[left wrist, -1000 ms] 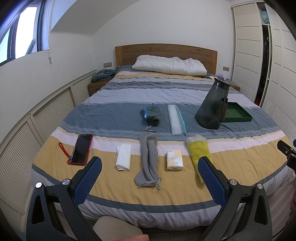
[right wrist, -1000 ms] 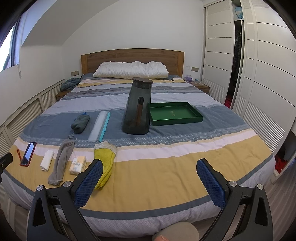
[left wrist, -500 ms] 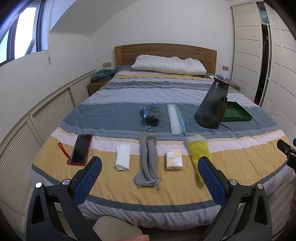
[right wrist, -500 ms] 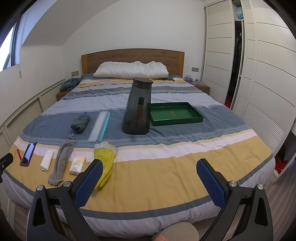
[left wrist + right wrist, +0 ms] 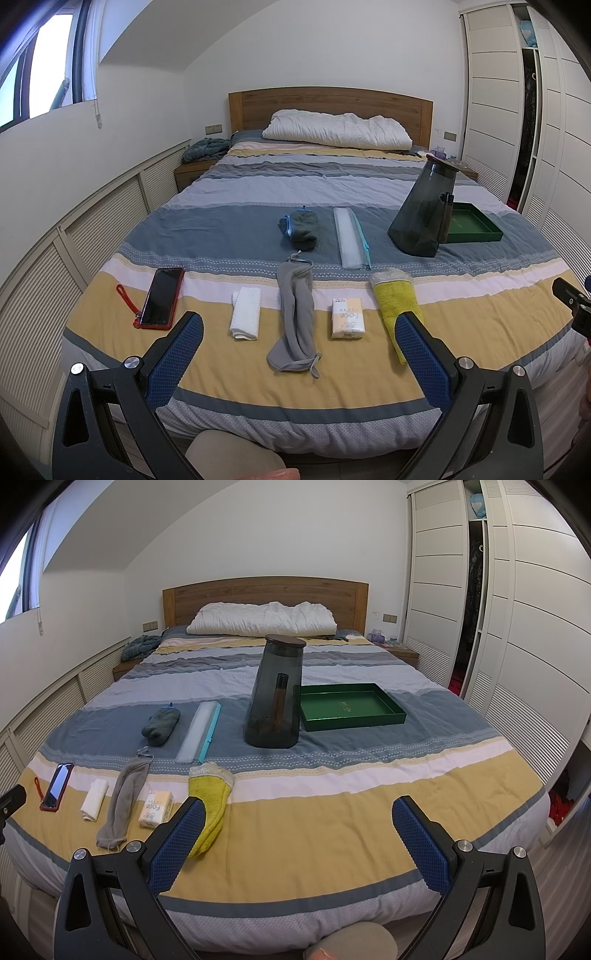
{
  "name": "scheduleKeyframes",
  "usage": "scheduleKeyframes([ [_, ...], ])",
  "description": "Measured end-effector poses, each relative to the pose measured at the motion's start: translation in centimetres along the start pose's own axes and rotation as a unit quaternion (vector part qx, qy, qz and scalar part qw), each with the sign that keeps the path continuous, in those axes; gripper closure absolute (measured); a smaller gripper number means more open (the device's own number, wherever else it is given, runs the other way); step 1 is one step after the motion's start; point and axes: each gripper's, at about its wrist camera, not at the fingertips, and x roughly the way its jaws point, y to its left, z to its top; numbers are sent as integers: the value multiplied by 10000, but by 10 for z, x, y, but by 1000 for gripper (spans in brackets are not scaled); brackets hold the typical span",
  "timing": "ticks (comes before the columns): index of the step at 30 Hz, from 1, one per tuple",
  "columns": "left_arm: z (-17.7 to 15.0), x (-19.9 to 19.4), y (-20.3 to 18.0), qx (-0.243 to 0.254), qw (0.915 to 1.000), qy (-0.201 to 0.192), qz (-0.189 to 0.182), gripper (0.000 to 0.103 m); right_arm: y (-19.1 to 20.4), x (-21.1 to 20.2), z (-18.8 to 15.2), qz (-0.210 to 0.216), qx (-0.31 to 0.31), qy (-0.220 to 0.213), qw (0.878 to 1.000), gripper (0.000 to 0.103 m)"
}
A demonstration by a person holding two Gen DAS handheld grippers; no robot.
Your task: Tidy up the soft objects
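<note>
Both hand-held grippers, left [image 5: 299,354] and right [image 5: 297,840], hover off the bed [image 5: 332,823] foot, jaws wide apart, empty. Nothing has changed over the last second, so sorting hasn't started. Soft items sit in a row: cloth [image 5: 245,314], grey sleeve [image 5: 295,314], tissue pack [image 5: 347,318], yellow mitt [image 5: 395,306]. Green tray [image 5: 351,705] lies at 1 o'clock, likely the destination.

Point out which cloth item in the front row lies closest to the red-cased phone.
The small folded white cloth. It lies right beside the red-cased phone, while the long grey fabric sleeve and the yellow towelling mitt lie further right.
</note>
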Motion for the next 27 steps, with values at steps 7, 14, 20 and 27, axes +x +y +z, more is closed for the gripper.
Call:
scheduleKeyframes([
  [7,0,0,0,-3,10000,4,-2,1,0,1,-1,3,-1,5,10000,0],
  [14,0,0,0,2,10000,0,0,1,0,1,-1,2,0,3,10000,0],
  [20,0,0,0,-3,10000,5,3,1,1,1,-1,3,1,5,10000,0],
  [27,0,1,-1,-2,10000,24,9,1,2,2,-2,6,-14,23,10000,0],
])
